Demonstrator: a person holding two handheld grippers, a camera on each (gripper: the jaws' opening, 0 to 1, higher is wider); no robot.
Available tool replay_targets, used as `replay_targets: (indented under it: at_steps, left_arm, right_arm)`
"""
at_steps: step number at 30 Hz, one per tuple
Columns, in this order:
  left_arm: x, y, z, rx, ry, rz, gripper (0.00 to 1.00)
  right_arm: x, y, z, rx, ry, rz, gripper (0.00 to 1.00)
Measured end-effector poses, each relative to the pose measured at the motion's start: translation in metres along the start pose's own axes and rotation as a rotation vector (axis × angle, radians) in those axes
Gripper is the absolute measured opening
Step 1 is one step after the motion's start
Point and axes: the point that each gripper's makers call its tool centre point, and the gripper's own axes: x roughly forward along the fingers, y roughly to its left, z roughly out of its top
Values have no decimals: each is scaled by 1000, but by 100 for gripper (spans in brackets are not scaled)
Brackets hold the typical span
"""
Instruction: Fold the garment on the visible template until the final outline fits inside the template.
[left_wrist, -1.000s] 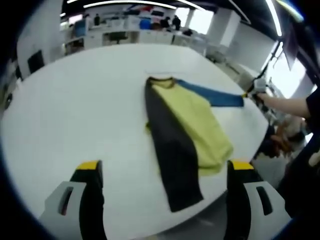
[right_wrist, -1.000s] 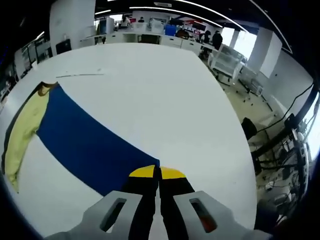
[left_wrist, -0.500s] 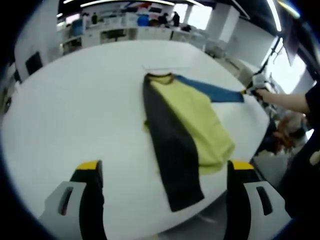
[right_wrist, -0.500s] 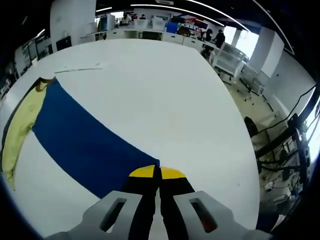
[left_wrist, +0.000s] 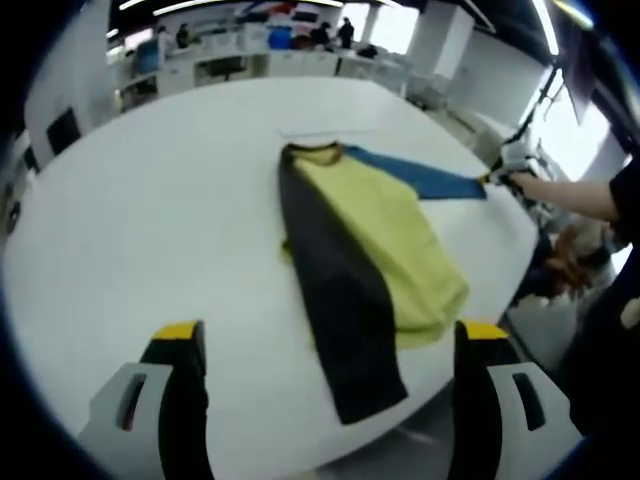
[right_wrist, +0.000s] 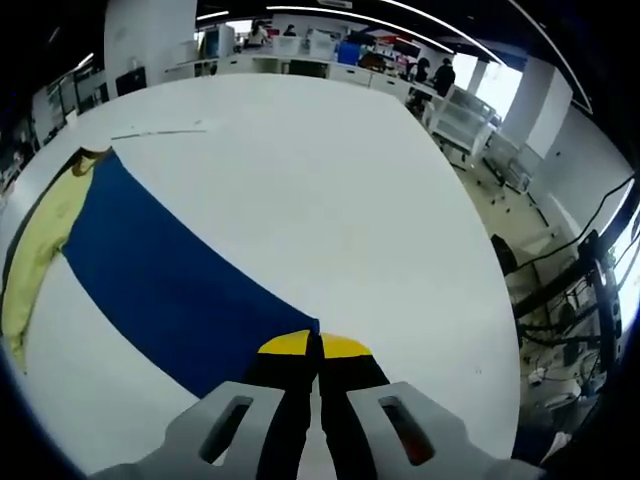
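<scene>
A long-sleeved garment (left_wrist: 372, 240) with a yellow body, a black sleeve (left_wrist: 340, 300) and a blue sleeve (left_wrist: 420, 180) lies on a white table (left_wrist: 150, 220). In the left gripper view my left gripper (left_wrist: 325, 350) hangs open above the table's near edge, short of the black sleeve's end. My right gripper (right_wrist: 315, 345) is shut on the cuff of the blue sleeve (right_wrist: 160, 280), which stretches flat away toward the yellow body (right_wrist: 40, 250). That right gripper (left_wrist: 505, 170) also appears at the far end of the blue sleeve, held by a person's hand.
A thin marked line (right_wrist: 160, 131) runs on the table beyond the collar. The white table (right_wrist: 350, 200) spreads wide to the right of the blue sleeve. Office desks and people stand in the background (right_wrist: 330, 50). A person's dark sleeve (left_wrist: 590, 200) reaches in from the right.
The blue sleeve has been drawn slightly further out by the right gripper. The left gripper view has shifted a little; the garment stays spread as before.
</scene>
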Motion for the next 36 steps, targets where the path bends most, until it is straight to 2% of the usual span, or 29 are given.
replay_targets:
  at_steps: [11, 30, 32, 36]
  left_arm:
    - [1, 0, 0, -1, 4, 3, 99]
    - [-1, -1, -1, 12, 11, 10, 99]
    - [-1, -1, -1, 14, 11, 11, 99]
    - [-3, -2, 2, 17, 7, 13, 99]
  right_arm:
    - [5, 1, -4, -25, 22, -1, 2]
    - [8, -2, -2, -40, 17, -5, 2]
    - [8, -3, -1, -29, 8, -4, 2]
    - [3, -7, 8, 34, -63, -10, 3]
